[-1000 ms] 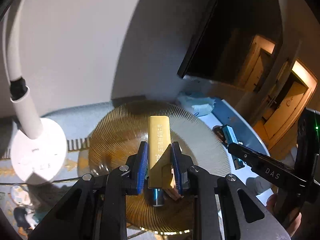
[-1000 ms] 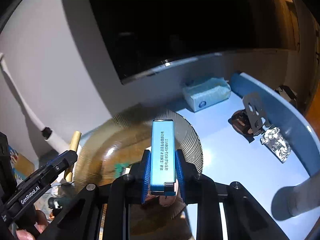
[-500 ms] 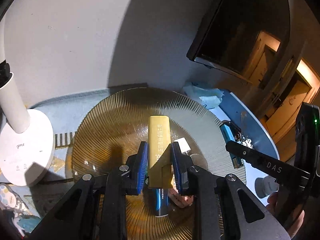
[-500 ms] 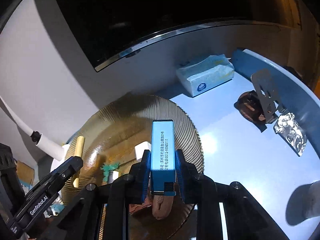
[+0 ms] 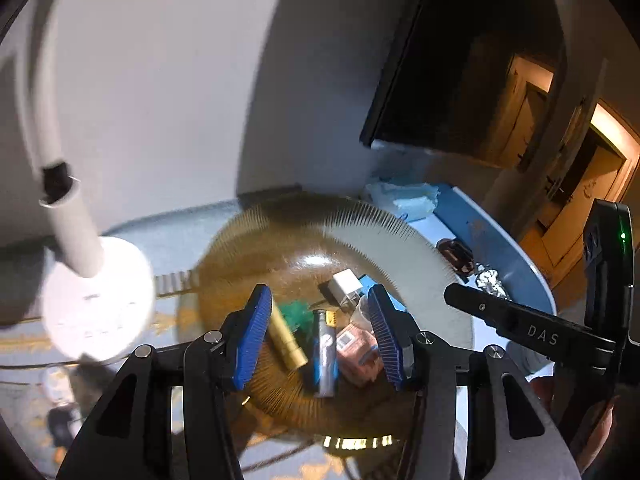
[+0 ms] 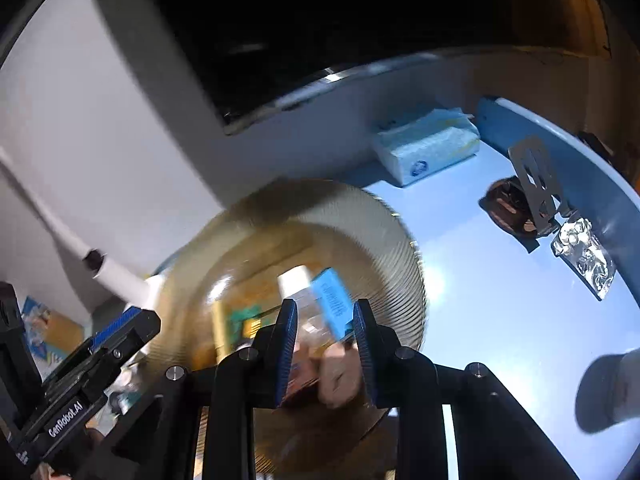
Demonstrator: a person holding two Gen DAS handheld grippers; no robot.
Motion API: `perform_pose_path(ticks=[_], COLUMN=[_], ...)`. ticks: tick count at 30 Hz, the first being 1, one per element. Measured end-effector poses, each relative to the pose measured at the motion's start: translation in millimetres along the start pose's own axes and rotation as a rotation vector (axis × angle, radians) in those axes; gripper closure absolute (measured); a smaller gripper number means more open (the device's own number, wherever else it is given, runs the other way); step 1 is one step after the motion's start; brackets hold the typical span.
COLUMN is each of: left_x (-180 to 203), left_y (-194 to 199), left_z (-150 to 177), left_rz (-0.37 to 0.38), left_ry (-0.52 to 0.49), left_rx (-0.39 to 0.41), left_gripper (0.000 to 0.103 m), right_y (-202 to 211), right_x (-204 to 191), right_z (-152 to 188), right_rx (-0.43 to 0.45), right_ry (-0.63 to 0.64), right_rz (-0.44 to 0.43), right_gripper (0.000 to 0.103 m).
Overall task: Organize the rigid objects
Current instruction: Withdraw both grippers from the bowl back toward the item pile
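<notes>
An amber ribbed glass plate [image 5: 400, 236] [image 6: 400, 240] sits on the blue table. My left gripper [image 5: 317, 293] hangs over it, its jaws opening with nothing pressed between them. Below it in the plate lie a gold tube [image 5: 286, 340], a silver-blue tube [image 5: 325, 350], a pink box [image 5: 356, 350], a white charger [image 5: 344, 286] and a green item [image 5: 298, 312]. My right gripper [image 6: 325, 306] is over the plate's near side with its jaws opening. A blue box [image 6: 332, 304] is tilted and blurred between them, clear of the left pad.
A white lamp base [image 5: 96, 300] stands left of the plate, its arm rising beside it. A tissue pack [image 6: 428, 148] lies by the wall under a dark screen. A metal piece [image 6: 536, 184] and crumpled foil [image 6: 584, 256] lie on the blue table [image 6: 500, 300].
The left gripper opened and the gold tube dropped into the plate. The right gripper's jaws parted and the blue box tipped out of its upright hold. Both views blurred with motion.
</notes>
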State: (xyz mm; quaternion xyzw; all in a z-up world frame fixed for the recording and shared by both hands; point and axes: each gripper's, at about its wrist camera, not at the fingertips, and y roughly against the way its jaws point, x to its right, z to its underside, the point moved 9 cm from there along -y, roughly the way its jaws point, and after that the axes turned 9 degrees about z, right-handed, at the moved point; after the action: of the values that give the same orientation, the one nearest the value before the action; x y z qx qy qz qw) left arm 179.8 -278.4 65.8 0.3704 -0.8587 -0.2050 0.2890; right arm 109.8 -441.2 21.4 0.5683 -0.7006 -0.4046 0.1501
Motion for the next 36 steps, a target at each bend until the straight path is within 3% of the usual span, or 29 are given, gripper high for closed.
perform_pose_path(ticks=[4,6,8,9,11,16,19,22,27,30,36], left_x=[-1,-3,-10,-15,-26,-74,-115,-150,-184,-182,-173], left_y=[68,103,142,165,204,252,253,241,207,192,177], left_z=[-2,0,4,7,17,70,109,147,197,208,205], left_rz=[-0.024,-0.042,-0.076,-0.098,-0.134,-0.234,-0.289,-0.334,-0.377,-0.384,-0.368], left_ry=[-0.025,-0.045,-0.052,-0.051,-0.053,0.007,0.076,0.135,0.170,0.154,0.125], left_rx=[0.069,0.105,0.155,0.193,0.247,0.239,0.192,0.141,0.023,-0.042,-0.095], left_gripper=[0.055,0.050,0.020,0.016,0.016,0.015,0.015,0.015,0.016,0.016,0.015], right_y=[51,72,92,100,114,110,93,50,14,7,2], right_x=[-51,-75,-99,-110,-133,-176,-186,-193,-191,-187,-177], right_z=[20,30,43,50,67,127,152,198,228,229,226], right_rx=[0.038,0.058,0.078,0.086,0.105,0.090,0.051,-0.017,-0.093,-0.119,-0.152], right_ry=[0.093,0.138,0.181,0.200,0.249,0.373,0.398,0.430,0.427,0.416,0.352], right_rz=[-0.083,-0.117,-0.162,-0.185,-0.218,-0.266,-0.279,-0.266,-0.264,-0.257,-0.295], right_gripper=[0.075,0.074,0.057,0.052,0.047,0.045,0.045,0.045,0.045,0.045,0.045])
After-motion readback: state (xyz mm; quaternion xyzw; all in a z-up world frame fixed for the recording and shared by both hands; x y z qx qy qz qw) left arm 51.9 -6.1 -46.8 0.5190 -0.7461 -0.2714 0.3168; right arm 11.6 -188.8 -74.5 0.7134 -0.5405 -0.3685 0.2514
